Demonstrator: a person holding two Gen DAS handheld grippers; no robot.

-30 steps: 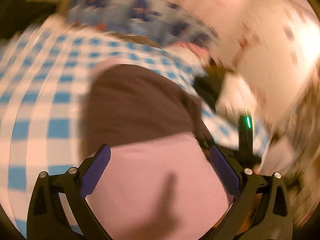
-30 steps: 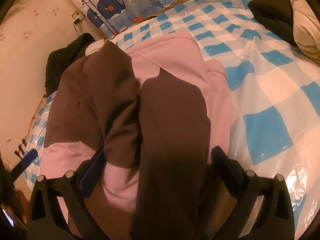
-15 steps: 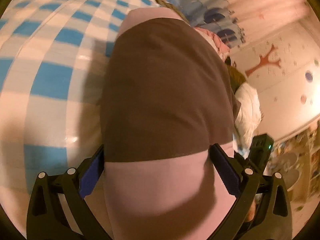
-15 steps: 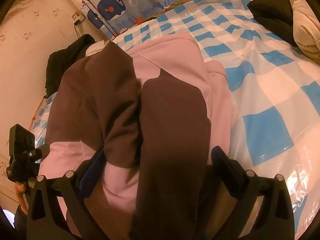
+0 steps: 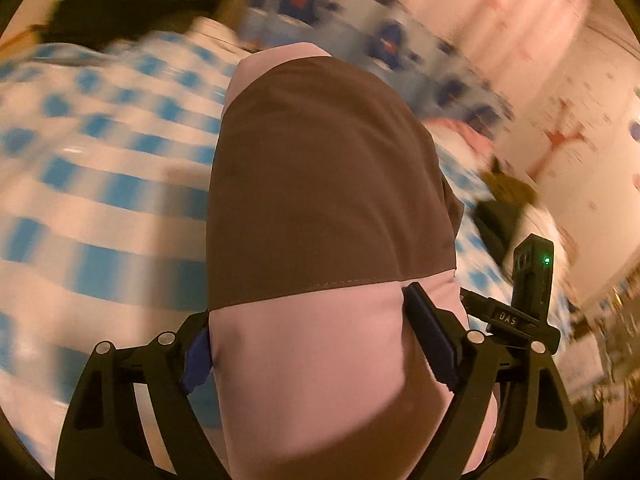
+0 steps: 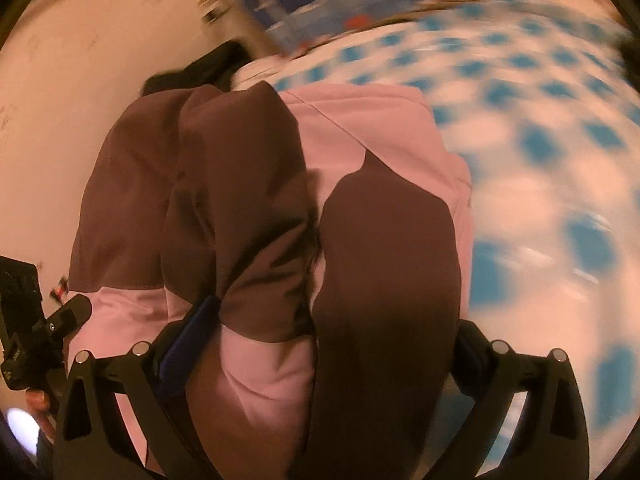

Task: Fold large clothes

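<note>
A folded pink and brown jacket (image 5: 320,200) lies on a blue and white checked sheet (image 5: 100,200). My left gripper (image 5: 316,344) stands wide open with the jacket's pink end between its fingers. In the right wrist view the jacket (image 6: 260,200) shows bunched brown sleeves on top. My right gripper (image 6: 320,344) is also wide open, and the jacket's near edge fills the gap between its fingers. Whether the pads touch the cloth is unclear. The other gripper (image 6: 28,320) shows at the left edge of that view.
A whale-print curtain (image 5: 360,40) hangs behind the bed. Dark clothing (image 5: 120,4) lies at the far left, and more clothes (image 5: 504,196) are piled at the right. A wall (image 6: 80,80) is close on the jacket's left side.
Both cameras are now swinging, so the background blurs. The left gripper has shifted toward the jacket's pink end. Both stay wide open around the jacket.
</note>
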